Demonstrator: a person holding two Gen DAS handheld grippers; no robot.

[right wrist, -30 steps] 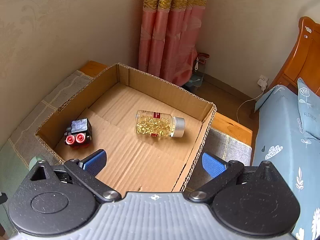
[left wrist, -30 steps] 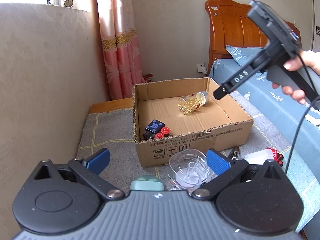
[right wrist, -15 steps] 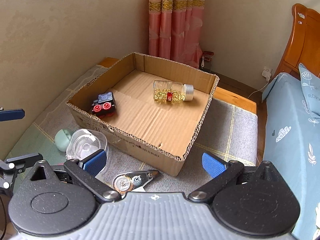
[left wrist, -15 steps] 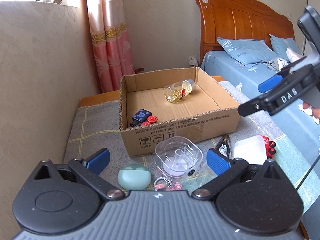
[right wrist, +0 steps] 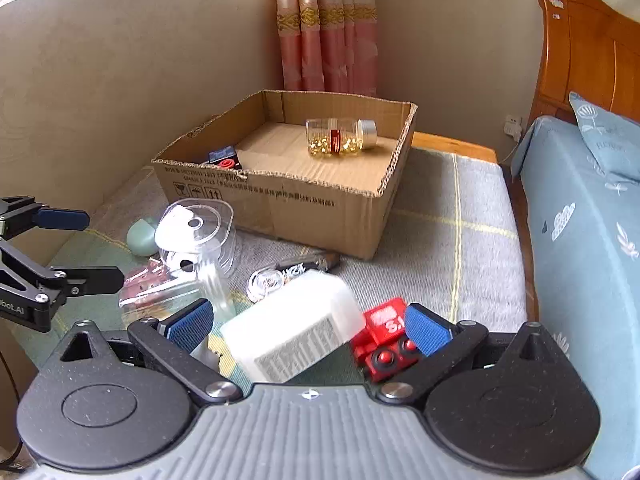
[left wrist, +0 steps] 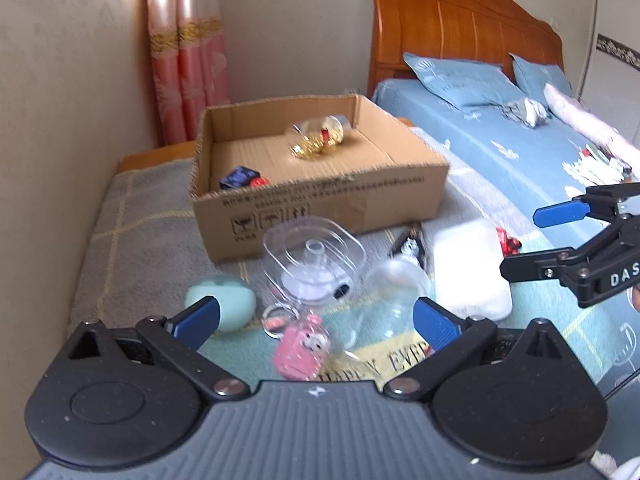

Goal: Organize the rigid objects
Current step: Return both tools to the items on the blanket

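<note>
Corrugated cardboard box [right wrist: 304, 200] holds a clear capsule bottle [right wrist: 340, 138].
Both tongs, left [left wrist: 316, 320] and right [right wrist: 308, 326], gape released above smooth plastic clutter.

Quick tally: one cardboard box [right wrist: 280, 200], with one capsule bottle [right wrist: 340, 138] and one blue-and-red toy block [right wrist: 224, 158] counted inside. Outside it, one clear plastic container [left wrist: 314, 254], one mint-green case [left wrist: 224, 302], one white plastic box [right wrist: 292, 332], one red toy train [right wrist: 386, 338], one pink keychain charm [left wrist: 302, 346] and what's probably one nail clipper [right wrist: 310, 262] can be made out.
</note>
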